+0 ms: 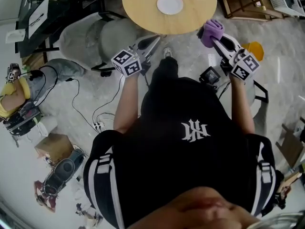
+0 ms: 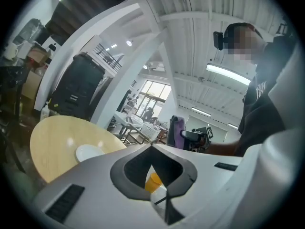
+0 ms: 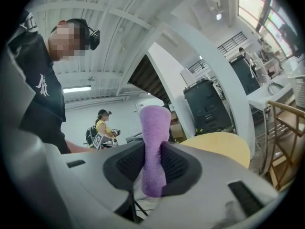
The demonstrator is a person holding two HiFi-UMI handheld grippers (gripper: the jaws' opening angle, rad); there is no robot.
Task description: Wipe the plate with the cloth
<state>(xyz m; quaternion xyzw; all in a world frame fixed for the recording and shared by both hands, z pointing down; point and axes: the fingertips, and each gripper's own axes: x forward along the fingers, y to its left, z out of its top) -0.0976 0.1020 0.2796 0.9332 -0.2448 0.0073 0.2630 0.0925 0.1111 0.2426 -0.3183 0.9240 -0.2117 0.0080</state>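
A white plate [image 1: 170,4] lies in the middle of a round wooden table [image 1: 143,13]; in the left gripper view the plate [image 2: 88,152] shows low at the left. My right gripper [image 1: 215,39] is raised at the table's right edge, shut on a purple cloth [image 1: 212,31]. In its own view the cloth [image 3: 155,142] stands upright, pinched between the jaws of the right gripper [image 3: 153,168]. My left gripper [image 1: 153,43] is held at the table's near edge, off the plate. Its jaws are shut with nothing between them, as the left gripper [image 2: 152,148] shows in its own view.
Grey upholstered seats [image 1: 88,37] stand left of the table. A wooden frame [image 1: 243,1] is at the back right, and a yellow object [image 1: 256,48] lies on the floor by my right hand. Cables [image 1: 81,109] and bags [image 1: 52,147] lie at the left. A person in yellow [image 3: 101,125] stands far off.
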